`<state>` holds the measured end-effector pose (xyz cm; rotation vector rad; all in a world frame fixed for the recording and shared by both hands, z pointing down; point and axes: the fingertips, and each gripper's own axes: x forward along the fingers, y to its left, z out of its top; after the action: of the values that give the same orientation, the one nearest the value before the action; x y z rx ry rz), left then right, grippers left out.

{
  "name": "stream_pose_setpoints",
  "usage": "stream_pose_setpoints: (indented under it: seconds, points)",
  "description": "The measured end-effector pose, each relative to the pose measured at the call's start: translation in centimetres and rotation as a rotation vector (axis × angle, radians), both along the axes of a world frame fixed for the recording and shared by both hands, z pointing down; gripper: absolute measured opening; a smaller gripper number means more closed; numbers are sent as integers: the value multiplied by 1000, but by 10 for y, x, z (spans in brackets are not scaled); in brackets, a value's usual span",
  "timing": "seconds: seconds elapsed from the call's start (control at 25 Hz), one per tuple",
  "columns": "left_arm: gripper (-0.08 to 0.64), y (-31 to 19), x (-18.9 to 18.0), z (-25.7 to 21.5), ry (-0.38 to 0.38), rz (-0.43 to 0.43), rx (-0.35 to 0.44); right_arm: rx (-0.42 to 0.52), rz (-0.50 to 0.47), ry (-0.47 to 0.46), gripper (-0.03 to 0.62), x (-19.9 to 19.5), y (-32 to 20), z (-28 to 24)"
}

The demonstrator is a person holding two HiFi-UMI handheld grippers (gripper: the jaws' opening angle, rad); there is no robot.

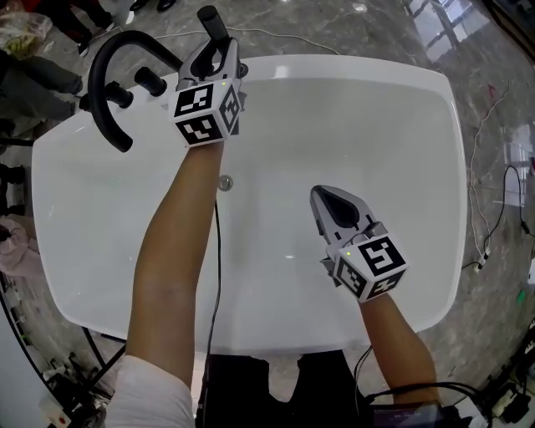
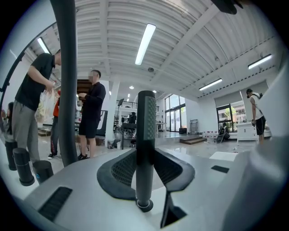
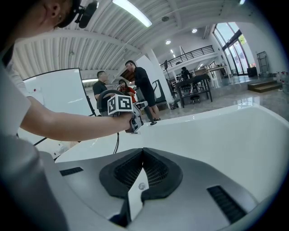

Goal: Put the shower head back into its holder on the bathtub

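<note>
Big white bathtub (image 1: 418, 125) fills the head view, its near rim cut off by the person's lap. On the tub's far-left rim a black arched faucet (image 1: 99, 92) curls over; in the left gripper view it is only a dark bar running out of the top of the shot.

Left claw (image 1: 219, 52) is up at the tub's far rim, just right of the faucet, pinching the shower head (image 1: 211, 21). In its own view the pads are clamped on the slim dark handle (image 2: 146, 135), which stands upright. Only the handle's rounded top pokes out in the head view. Its lower end and whatever it sits in on the rim are hidden under the claw, so the holder can't be made out.

Right claw (image 1: 328, 202) hangs over the tub's basin, right of centre, pressed together on nothing (image 3: 142, 173).

Two black knobs (image 1: 150, 81) sit on the rim beside the faucet. A small round fitting (image 1: 224, 182) shows on the tub's inner wall, partly behind the left forearm.
</note>
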<state>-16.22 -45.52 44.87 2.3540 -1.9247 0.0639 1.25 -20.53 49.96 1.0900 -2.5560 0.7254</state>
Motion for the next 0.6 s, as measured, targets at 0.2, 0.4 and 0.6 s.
stream_pose_setpoints:
  seconds: [0.2,0.4,0.6]
  points:
    - [129,-5,4,5,-34,22,-16,-2,10,-2,11,1,0,3]
    - [129,-9,7,13,-47,28,-29,-4,6,-7,11,1,3,8]
    - [129,-10,5,26,-53,33,-59,-12,3,-2,11,1,7,13]
